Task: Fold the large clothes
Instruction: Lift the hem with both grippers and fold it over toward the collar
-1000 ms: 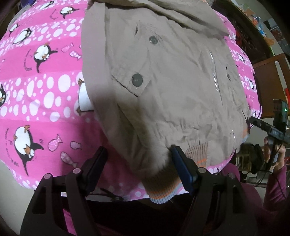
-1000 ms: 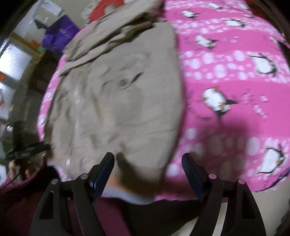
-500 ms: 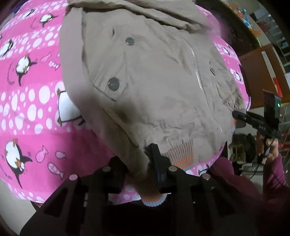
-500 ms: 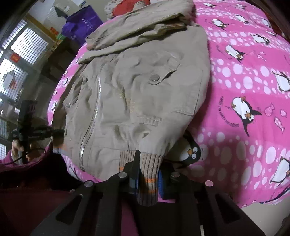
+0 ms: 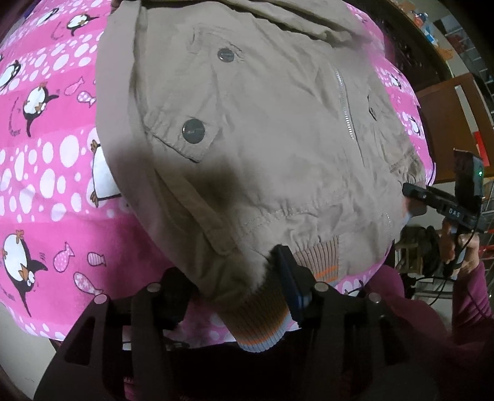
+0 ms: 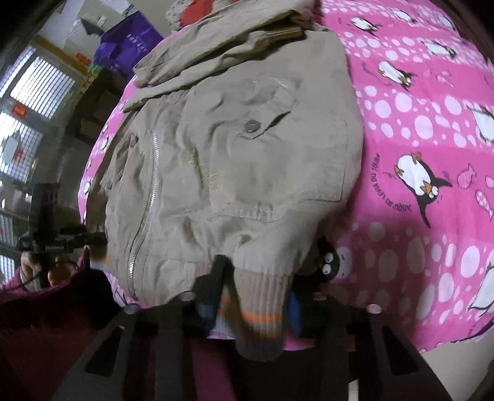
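A beige jacket (image 5: 262, 129) with snap pockets and a front zipper lies flat on a pink penguin blanket (image 5: 46, 172); its sleeves are folded across the top. It also shows in the right wrist view (image 6: 234, 172). My left gripper (image 5: 228, 287) is shut on the jacket's ribbed hem (image 5: 262, 311) at its left corner. My right gripper (image 6: 256, 296) is shut on the ribbed hem (image 6: 262, 311) at the right corner. Each gripper shows small in the other's view, at the opposite hem corner.
The pink blanket (image 6: 432, 154) covers a bed. A wooden chair or frame (image 5: 447, 123) stands beyond the bed's right side. A purple bag (image 6: 129, 49) and a barred window (image 6: 27, 101) are at the far left. A red item (image 6: 197, 9) lies behind the jacket.
One second ago both grippers were open around the hem corners. Both have since shut on the ribbed hem. The cameras have shifted slightly since.
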Motion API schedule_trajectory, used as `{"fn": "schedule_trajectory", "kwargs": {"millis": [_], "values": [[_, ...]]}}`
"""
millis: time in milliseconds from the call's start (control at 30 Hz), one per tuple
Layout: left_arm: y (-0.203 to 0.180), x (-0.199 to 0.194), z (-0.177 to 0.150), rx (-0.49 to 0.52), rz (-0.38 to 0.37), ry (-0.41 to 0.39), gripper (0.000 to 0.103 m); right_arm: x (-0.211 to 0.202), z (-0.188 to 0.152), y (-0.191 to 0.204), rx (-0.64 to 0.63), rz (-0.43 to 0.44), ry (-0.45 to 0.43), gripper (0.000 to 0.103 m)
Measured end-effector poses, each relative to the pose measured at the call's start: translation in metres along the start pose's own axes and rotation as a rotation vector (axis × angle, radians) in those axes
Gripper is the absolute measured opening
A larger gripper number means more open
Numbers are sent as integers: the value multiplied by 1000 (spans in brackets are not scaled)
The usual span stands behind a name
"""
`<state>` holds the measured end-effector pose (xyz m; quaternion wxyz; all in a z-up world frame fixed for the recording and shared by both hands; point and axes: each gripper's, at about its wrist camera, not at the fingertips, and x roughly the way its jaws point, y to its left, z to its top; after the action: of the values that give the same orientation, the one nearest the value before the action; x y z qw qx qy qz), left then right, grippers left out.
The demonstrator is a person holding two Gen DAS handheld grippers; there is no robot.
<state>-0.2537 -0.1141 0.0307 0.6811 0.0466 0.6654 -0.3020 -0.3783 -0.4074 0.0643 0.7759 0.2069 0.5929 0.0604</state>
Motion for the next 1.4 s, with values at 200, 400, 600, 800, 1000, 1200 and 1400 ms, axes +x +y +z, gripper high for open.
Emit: {"fn": "schedule_trajectory", "kwargs": {"millis": [200, 400, 600, 800, 1000, 1200, 1400], "values": [[3, -30, 2, 28, -99, -69, 14, -23, 11, 7, -26, 47, -54, 12], [18, -96, 24, -4, -167, -273, 13, -61, 44, 20, -31, 163, -209, 11], [36, -140, 67, -60, -172, -451, 12, -77, 97, 29, -37, 190, -347, 11], [40, -162, 135, -67, -133, -593, 12, -80, 168, 29, -26, 169, -440, 11], [59, -165, 209, -128, -119, -633, 12, -80, 243, 25, 7, 139, -507, 11], [78, -146, 272, -175, -58, -618, 12, -54, 312, 7, 69, 94, -484, 11], [101, -119, 321, -217, -41, -560, 12, -22, 364, -14, 125, 69, -444, 11]]}}
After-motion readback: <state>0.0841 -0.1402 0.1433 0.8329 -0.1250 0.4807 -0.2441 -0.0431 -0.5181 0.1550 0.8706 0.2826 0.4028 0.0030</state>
